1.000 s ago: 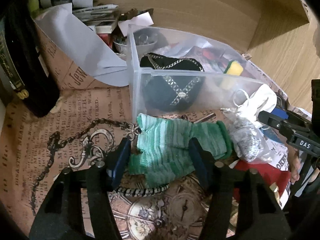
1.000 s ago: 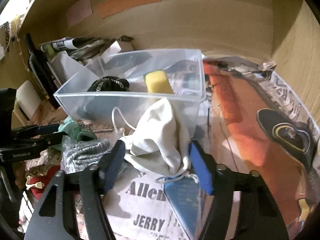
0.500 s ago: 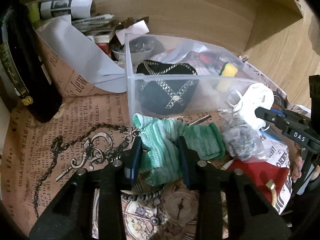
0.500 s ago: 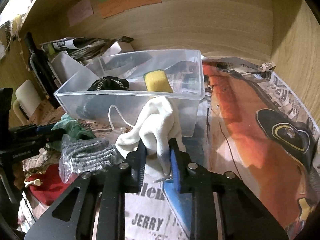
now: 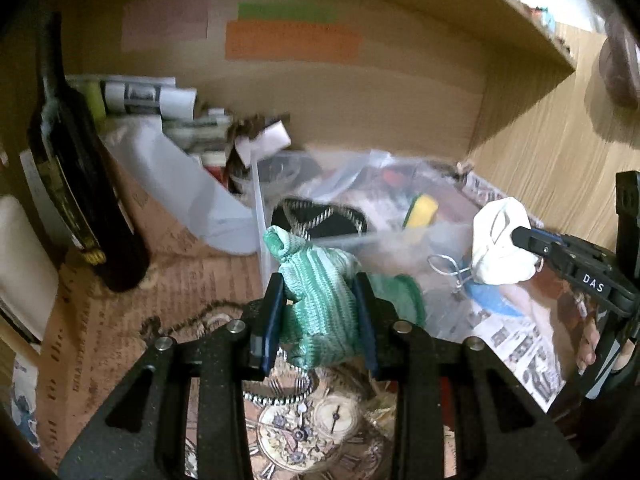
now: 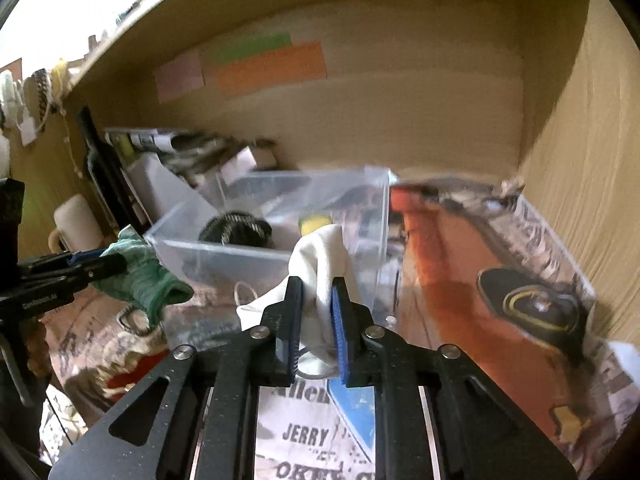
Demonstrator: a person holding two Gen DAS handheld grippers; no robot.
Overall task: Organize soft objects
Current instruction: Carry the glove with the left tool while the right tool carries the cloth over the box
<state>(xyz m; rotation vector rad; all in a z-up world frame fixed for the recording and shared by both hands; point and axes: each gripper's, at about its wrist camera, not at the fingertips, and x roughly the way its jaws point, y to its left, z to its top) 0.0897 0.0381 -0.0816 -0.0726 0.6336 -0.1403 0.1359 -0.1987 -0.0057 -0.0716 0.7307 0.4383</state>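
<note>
Newsprint-covered shelf: left gripper (image 5: 318, 320) clamps limp green sock (image 5: 320, 304) mid-body; right gripper (image 6: 316, 330) pinches light white cloth (image 6: 320, 268), bin (image 6: 224, 248) at 12 o'clock.

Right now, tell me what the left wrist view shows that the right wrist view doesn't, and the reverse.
Only the left wrist view: the clock-face print under the left tongs, shut on the green striped knitted sock. Only the right wrist view: the "JERRY" newsprint and the black heart-shaped picture. Both: the clear plastic bin, the yellow sponge inside it, and the white cloth pouch gripped by the right tongs.
</note>
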